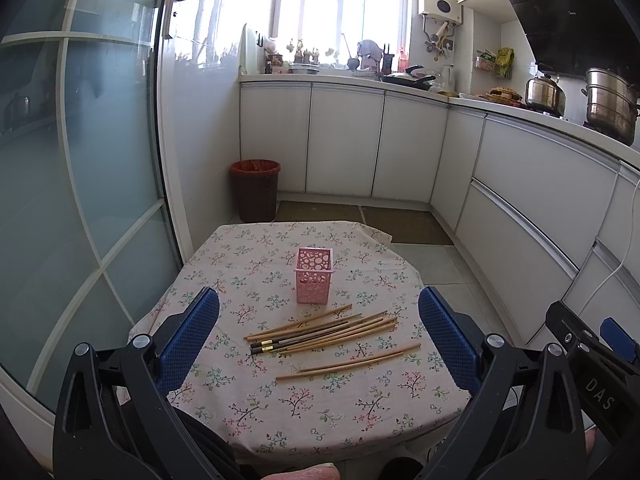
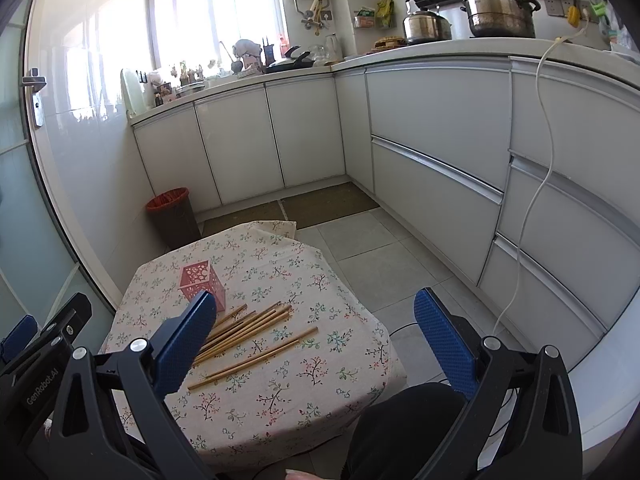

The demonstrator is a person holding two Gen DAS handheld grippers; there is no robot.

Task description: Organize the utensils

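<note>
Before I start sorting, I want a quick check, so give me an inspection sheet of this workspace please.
Surface: small table under a floral tablecloth, corners draped over the edges.
Job's things: pink perforated holder upright, looks empty; chopsticks loose in front of it, one pair apart, nearer the camera.
Clutter: nothing seen on the table.
Grippers: left gripper open, above the near edge, holding nothing; right gripper open, holding nothing.
Cables: white cord hanging from the counter down the cabinet fronts; dark cable on the floor by the table.
Surroundings: red-lined bin beyond the table; crowded counter with pots.
</note>
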